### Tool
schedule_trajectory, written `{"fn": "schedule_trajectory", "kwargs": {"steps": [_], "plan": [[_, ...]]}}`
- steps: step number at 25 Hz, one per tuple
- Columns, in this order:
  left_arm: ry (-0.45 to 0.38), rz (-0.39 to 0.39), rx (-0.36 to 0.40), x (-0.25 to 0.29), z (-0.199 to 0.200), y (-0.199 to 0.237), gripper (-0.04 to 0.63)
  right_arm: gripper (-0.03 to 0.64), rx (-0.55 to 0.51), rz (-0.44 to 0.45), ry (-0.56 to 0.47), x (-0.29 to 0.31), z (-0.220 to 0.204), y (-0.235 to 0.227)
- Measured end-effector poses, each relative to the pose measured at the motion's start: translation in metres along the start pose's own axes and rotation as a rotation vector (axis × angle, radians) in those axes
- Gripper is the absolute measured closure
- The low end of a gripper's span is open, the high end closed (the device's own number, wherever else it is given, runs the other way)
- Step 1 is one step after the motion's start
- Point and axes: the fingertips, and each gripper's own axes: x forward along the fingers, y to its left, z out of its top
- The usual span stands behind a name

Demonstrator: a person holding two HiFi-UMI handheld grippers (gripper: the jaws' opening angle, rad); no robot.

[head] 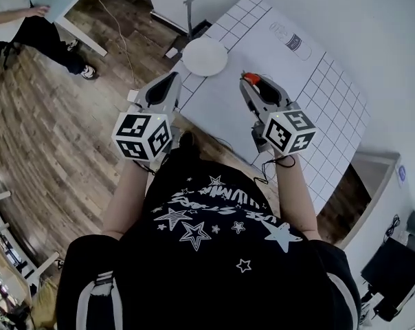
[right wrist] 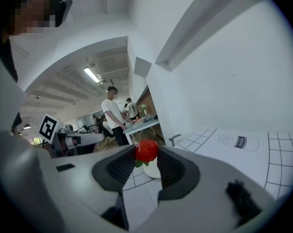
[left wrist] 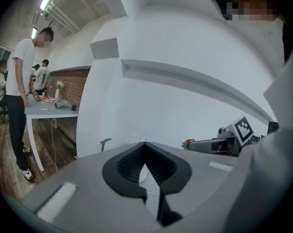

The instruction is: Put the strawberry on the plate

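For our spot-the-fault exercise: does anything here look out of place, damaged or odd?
Nothing stands out. The right claw holds the strawberry whole, the plate sits flat and bare on the table, and the left claw is shut on nothing.

Plate on table, ahead between left gripper and right gripper; strawberry in right gripper's jaws, right of plate

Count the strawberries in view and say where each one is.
1. The strawberry is clamped between the jaws of the right hand-held gripper, held short of the white plate. None lies on the plate, and no others show.
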Motion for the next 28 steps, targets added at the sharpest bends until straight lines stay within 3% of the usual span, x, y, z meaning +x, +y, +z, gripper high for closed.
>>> {"fn": "schedule_trajectory", "kwargs": {"steps": [14, 20, 28], "plan": [[0.042, -0.079, -0.002, 0.055, 0.014, 0.072, 0.588, 0.471, 0.016, -0.066, 0.077, 0.095, -0.003, -0.012], [0.064, -0.100, 0.000, 0.066, 0.008, 0.092, 0.588, 0.471, -0.046, -0.123, 0.152, 0.123, -0.024, -0.016], [0.100, -0.131, -0.012, 0.074, -0.006, 0.110, 0.588, 0.471, -0.018, -0.175, 0.234, 0.151, -0.058, -0.029]]}}
